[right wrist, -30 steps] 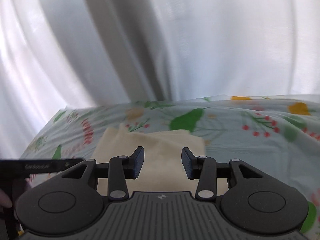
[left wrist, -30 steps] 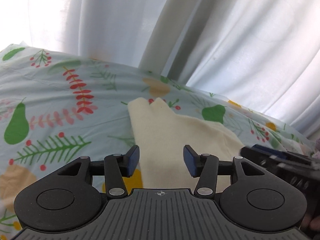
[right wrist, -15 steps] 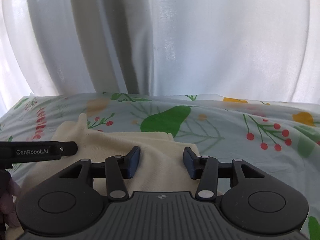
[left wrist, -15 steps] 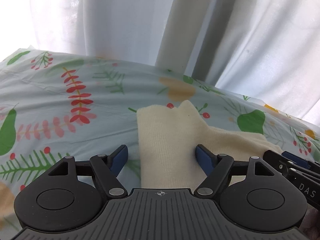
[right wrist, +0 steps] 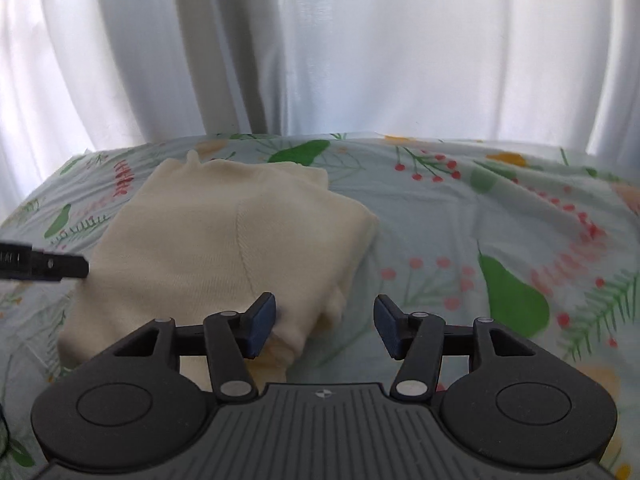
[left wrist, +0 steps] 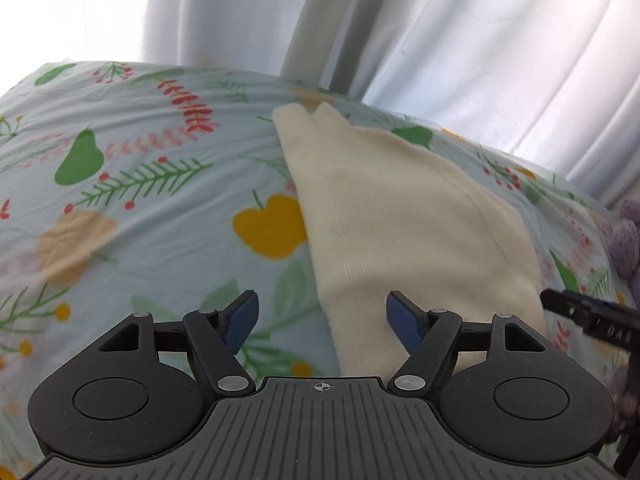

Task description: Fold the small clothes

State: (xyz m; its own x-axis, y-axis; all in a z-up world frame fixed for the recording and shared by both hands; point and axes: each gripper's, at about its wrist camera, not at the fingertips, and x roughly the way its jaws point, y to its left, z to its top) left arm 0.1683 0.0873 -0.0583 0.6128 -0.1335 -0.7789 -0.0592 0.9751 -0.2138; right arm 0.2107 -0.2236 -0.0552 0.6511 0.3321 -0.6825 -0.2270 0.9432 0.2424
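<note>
While both tools hang over the bed, nothing lies between either pair of fingers and the cloth below. The left gripper [left wrist: 322, 320] has its blue-padded fingers spread wide and holds nothing; its right pad [left wrist: 402, 320] sits above the near edge of the cream garment [left wrist: 404, 216], its left pad over bare sheet. The right gripper [right wrist: 324, 326] is likewise spread and empty, its left pad [right wrist: 262, 324] over the garment's [right wrist: 224, 240] near right corner, its right pad over the sheet.

Surroundings: a pale blue bedsheet [left wrist: 140, 208] printed with green pears, yellow apples, red berry sprigs and fern leaves, lightly creased. White curtains [right wrist: 320, 48] hang in soft vertical folds behind the bed, backlit. A purple fuzzy item [left wrist: 626, 240] shows at the right margin of the left wrist view; its nature cannot be determined.

Garment: fine ribbed knit, cream, folded into a rough rectangle lying flat on the sheet, with a seam line running across the top layer and two small rounded points at the far end. Layered edges show at the near right corner.

Markings: each gripper's black bar intrudes into the other's view; white lettering on it is blurred and unreadable.
</note>
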